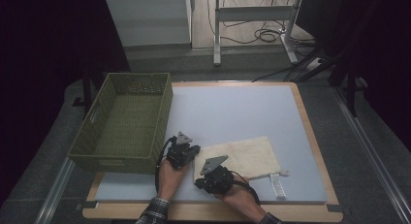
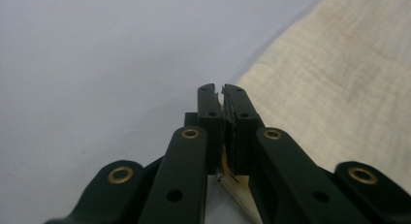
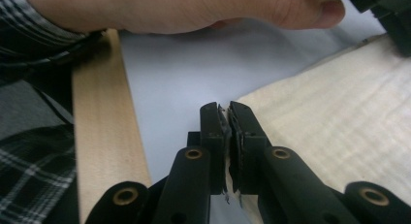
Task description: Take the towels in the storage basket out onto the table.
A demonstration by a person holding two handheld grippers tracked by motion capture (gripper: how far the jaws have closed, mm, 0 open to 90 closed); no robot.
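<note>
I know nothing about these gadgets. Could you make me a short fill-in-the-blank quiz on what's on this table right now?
1. The cream cloth lies on the mat to the ____ of the green basket in the high view.
2. The left gripper is shut on the cloth's ____.
3. The right gripper is ____ on the cloth too.
4. The cloth's white tag sticks out at its ____ corner nearest the person.

Missing words: right; edge; shut; right

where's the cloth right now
In the high view the cloth lies flat on the mat's near right part, right of the basket.
</note>
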